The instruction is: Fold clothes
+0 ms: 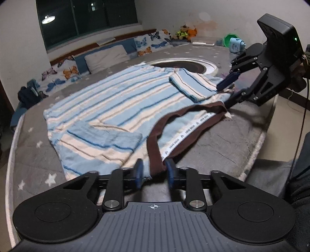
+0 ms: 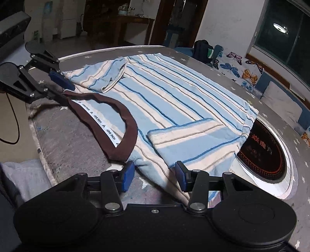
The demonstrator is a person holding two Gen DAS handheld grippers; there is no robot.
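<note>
Left gripper (image 1: 153, 172) fingers apart, straddling brown collar (image 1: 155, 147) at near table edge. Right gripper (image 2: 154, 175) fingers apart over shirt shoulder. Striped shirt (image 1: 116, 104) flat on grey star-print table (image 1: 34, 155), 2 sleeves folded inward. Round cooktop (image 2: 265, 155) beyond.

Dim indoor light, night outside; a round ceiling lamp (image 1: 48, 19) shows only as a bright reflection in the dark window (image 1: 87, 17), glaring white in both views; the striped shirt (image 1: 116, 100) is evenly lit with soft shadows under its folds. Fisheye bends the walls and table edge (image 1: 11, 147) hard at the borders; corners go black; the far room (image 2: 96, 23) is murky and slightly smeared.
</note>
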